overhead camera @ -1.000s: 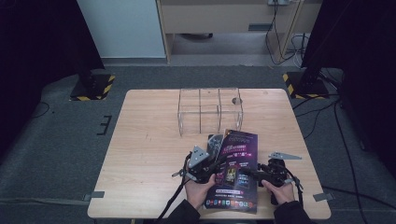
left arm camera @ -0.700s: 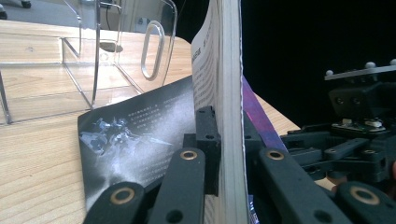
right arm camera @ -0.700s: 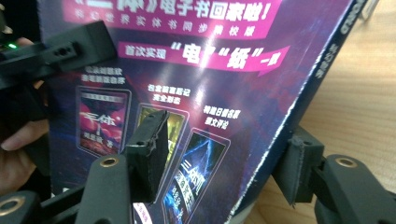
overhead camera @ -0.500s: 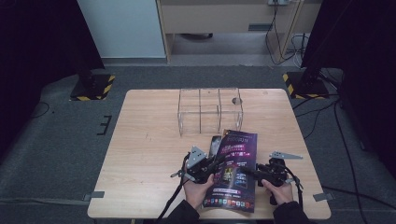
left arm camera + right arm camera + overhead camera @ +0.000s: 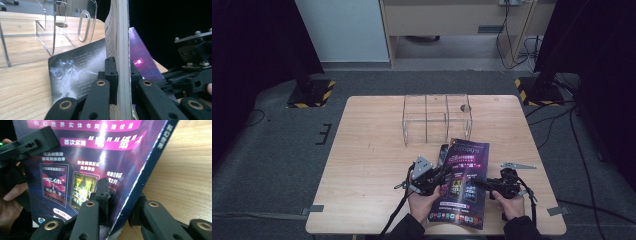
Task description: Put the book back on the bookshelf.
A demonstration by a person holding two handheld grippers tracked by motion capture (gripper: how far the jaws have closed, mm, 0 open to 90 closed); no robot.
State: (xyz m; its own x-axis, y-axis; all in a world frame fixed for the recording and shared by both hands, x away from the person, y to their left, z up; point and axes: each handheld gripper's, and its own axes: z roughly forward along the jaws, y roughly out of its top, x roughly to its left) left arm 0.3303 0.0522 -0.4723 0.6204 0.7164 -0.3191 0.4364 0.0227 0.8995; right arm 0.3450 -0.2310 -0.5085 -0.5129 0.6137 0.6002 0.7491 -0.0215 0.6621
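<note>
A thick purple book (image 5: 462, 185) is held up over the table's (image 5: 367, 165) near edge between both grippers. My left gripper (image 5: 443, 173) is shut on its page block (image 5: 120, 50), a pad on each side. My right gripper (image 5: 480, 183) straddles the spine edge (image 5: 150, 160). One pad presses the printed cover (image 5: 82, 170) and the other sits behind it. Its jaws have just been closing on the book. In the right gripper view the left gripper's jaw and a hand (image 5: 15, 192) show at the left.
A clear acrylic organiser (image 5: 437, 120) with several compartments stands mid-table beyond the book, close ahead in the left gripper view (image 5: 50, 30). A dark magazine (image 5: 75, 72) lies flat on the wood under the book. Black-and-yellow stand feet (image 5: 312, 92) rest on the floor.
</note>
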